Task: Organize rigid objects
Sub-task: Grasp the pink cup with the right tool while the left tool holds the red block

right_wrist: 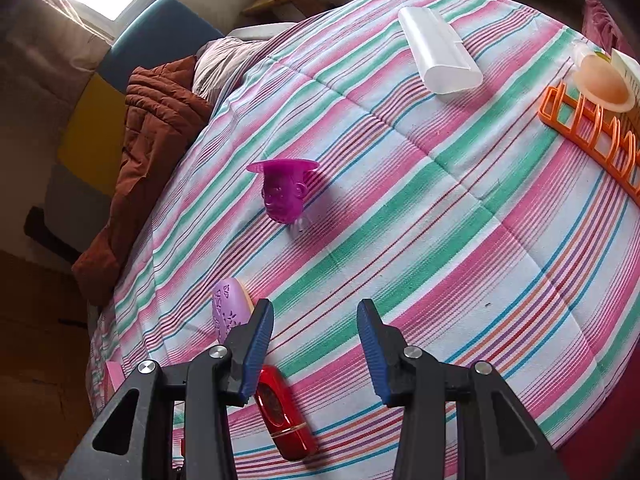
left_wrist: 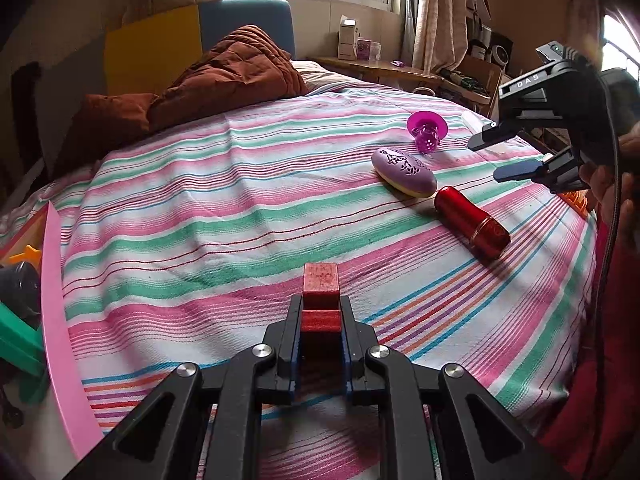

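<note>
- Left wrist view shows the left tool (left_wrist: 320, 312) clenched on a small red block (left_wrist: 320, 286), whose squared end sticks out past the fingertips above the striped bedspread (left_wrist: 200, 208).
- Right of the block and farther off, a red metallic cylinder (left_wrist: 472, 222) lies on its side on the bed.
- Just beyond it lies a purple oval case (left_wrist: 404, 171) with a cut-out pattern on its lid; the two sit close together, and I cannot tell whether they touch.
- Farther still stands a translucent magenta face-shaped piece (left_wrist: 424, 134) with a wide brim, apart from the oval case.
- The right tool (left_wrist: 486, 158) hangs over the right edge of the bed with its fingers parted and nothing between them; the person's hand (left_wrist: 612, 184) holds it.
- The right wrist view confirms this: the right tool (right_wrist: 316, 340) is released, with bare bedspread showing between its blue pads (right_wrist: 258, 354).
- In that view the red cylinder (right_wrist: 284, 420) lies under the left finger, the purple oval case (right_wrist: 230, 308) just beyond it, and the magenta piece (right_wrist: 286, 192) farther out.
- At the far right lie a white plastic case (right_wrist: 440, 54) and an orange rack (right_wrist: 592, 132), with a pale peach dome (right_wrist: 602, 80) just behind the rack.
- At the near left edge of the left wrist view are a pink rim (left_wrist: 56, 308), a green piece (left_wrist: 20, 340) and a dark round thing (left_wrist: 18, 284).
- A rust-brown quilt (left_wrist: 224, 76) is bunched at the far end of the bed.
</note>
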A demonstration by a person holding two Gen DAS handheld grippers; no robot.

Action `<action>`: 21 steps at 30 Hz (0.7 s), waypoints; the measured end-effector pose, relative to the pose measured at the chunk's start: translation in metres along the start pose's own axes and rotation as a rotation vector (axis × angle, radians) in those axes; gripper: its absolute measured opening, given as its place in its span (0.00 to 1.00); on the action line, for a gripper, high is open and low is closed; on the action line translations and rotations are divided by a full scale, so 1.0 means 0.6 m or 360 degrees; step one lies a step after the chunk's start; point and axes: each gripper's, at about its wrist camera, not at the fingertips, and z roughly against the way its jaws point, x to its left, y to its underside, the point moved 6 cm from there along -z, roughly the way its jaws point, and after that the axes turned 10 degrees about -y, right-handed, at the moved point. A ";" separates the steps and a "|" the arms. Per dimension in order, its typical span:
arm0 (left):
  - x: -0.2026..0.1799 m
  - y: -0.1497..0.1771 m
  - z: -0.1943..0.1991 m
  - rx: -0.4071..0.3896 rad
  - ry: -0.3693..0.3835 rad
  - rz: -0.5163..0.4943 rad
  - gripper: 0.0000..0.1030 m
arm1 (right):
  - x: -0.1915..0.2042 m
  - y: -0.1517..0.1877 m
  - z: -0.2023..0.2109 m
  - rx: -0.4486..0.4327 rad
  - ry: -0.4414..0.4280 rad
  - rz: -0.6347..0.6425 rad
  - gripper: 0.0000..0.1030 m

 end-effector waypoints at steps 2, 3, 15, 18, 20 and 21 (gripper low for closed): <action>0.002 0.000 -0.001 0.0001 0.0013 0.0011 0.15 | 0.010 -0.012 -0.002 -0.0034 -0.0003 -0.0006 0.42; 0.004 0.000 -0.001 0.0001 0.0021 0.0019 0.15 | 0.015 -0.021 -0.006 -0.0055 -0.0012 -0.0012 0.46; 0.004 0.003 -0.001 -0.0021 0.0041 0.0052 0.15 | 0.014 -0.112 -0.109 -0.0140 0.0060 -0.0015 0.62; 0.001 0.004 0.001 -0.0033 0.0029 0.0047 0.15 | 0.021 -0.118 -0.116 -0.0142 0.0069 0.0090 0.48; 0.001 0.005 0.002 -0.0039 0.0026 0.0048 0.15 | 0.022 -0.116 -0.124 -0.0110 0.0085 0.0139 0.31; 0.001 0.005 0.003 -0.0042 0.0024 0.0045 0.15 | 0.022 -0.115 -0.125 -0.0113 0.0088 0.0149 0.31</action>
